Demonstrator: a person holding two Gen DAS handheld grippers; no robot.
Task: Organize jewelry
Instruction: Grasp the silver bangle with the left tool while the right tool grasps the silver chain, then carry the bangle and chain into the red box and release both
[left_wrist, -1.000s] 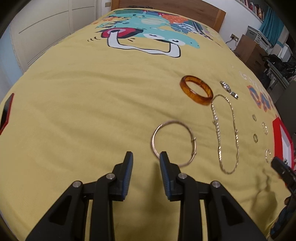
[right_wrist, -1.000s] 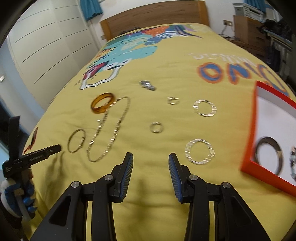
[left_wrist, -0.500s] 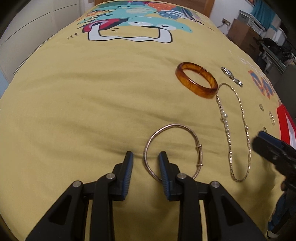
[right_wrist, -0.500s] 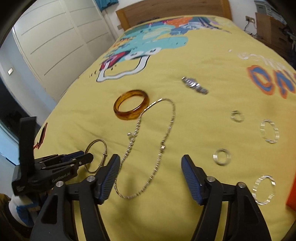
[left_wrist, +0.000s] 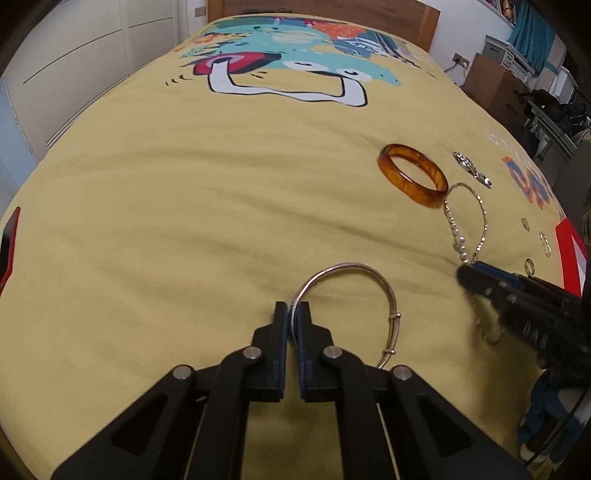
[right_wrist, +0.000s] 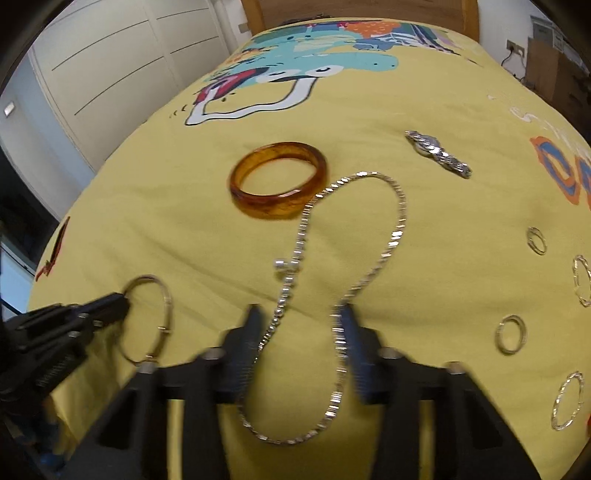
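Note:
On the yellow bedspread lies a thin silver bangle (left_wrist: 354, 266). My left gripper (left_wrist: 293, 314) is shut on its near rim, and the same grip shows in the right wrist view, left gripper (right_wrist: 118, 304) on the bangle (right_wrist: 164, 295). A silver chain necklace (right_wrist: 399, 221) lies in a long loop. My right gripper (right_wrist: 301, 317) straddles the loop's two strands and its jaws are closing; the picture is blurred and the strands still hang slack between the pads. An amber bangle (right_wrist: 279, 184) rests just beyond the chain.
A silver watch (right_wrist: 437, 153) lies further back. Several small rings (right_wrist: 511, 334) and thin hoops (right_wrist: 569, 400) are scattered to the right. A red-rimmed tray (left_wrist: 569, 240) sits at the right edge, a red item (left_wrist: 9, 243) at the bed's left edge. Furniture stands beyond the bed.
My left gripper shut on the thin bangle's rim. My right gripper swung left from the rings to over the necklace, spread wide, and has narrowed around the chain.

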